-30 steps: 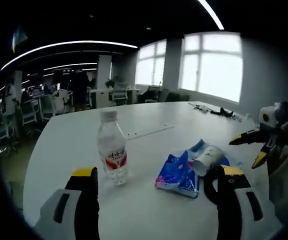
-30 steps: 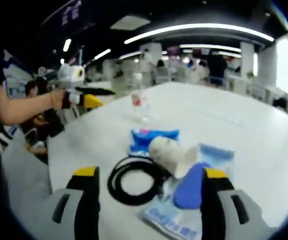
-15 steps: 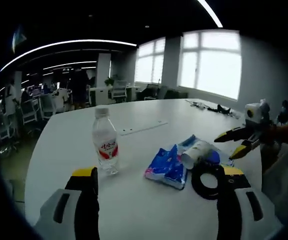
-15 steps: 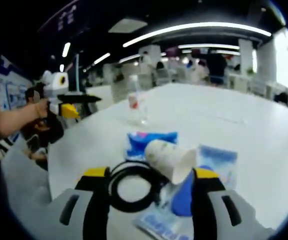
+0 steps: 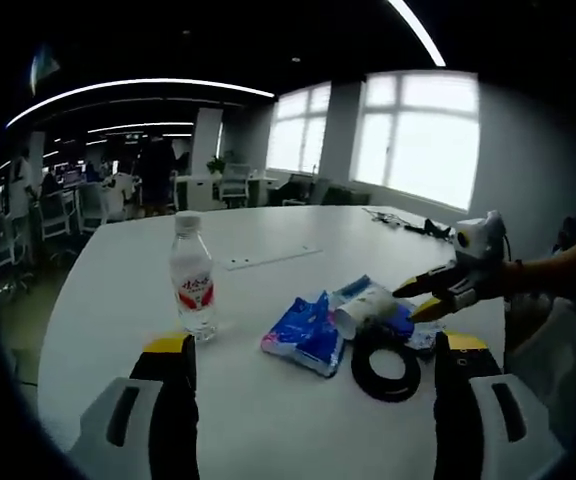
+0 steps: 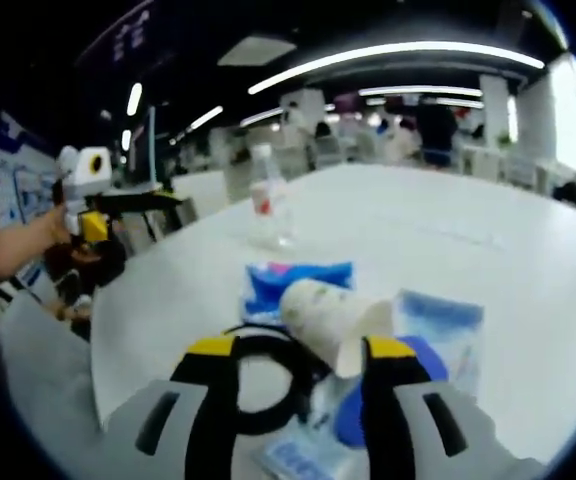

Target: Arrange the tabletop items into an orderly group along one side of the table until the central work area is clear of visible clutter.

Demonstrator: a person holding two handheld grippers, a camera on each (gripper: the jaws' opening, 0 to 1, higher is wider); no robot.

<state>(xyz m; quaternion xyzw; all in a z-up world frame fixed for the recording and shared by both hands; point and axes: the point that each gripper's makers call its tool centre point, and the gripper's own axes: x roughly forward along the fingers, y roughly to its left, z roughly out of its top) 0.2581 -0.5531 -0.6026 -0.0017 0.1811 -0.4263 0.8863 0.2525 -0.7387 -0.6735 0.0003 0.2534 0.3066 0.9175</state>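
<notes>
Both views are dim, with heavy fisheye bending toward the edges. In the left gripper view, daylight blows out the windows [image 5: 418, 135] at 1 o'clock, and ceiling strips [image 5: 138, 90] curve at 11. The white table [image 5: 268, 230] shows soft glare. The right gripper view is blurrier, its ceiling lights [image 6: 398, 55] smeared at 12.
</notes>
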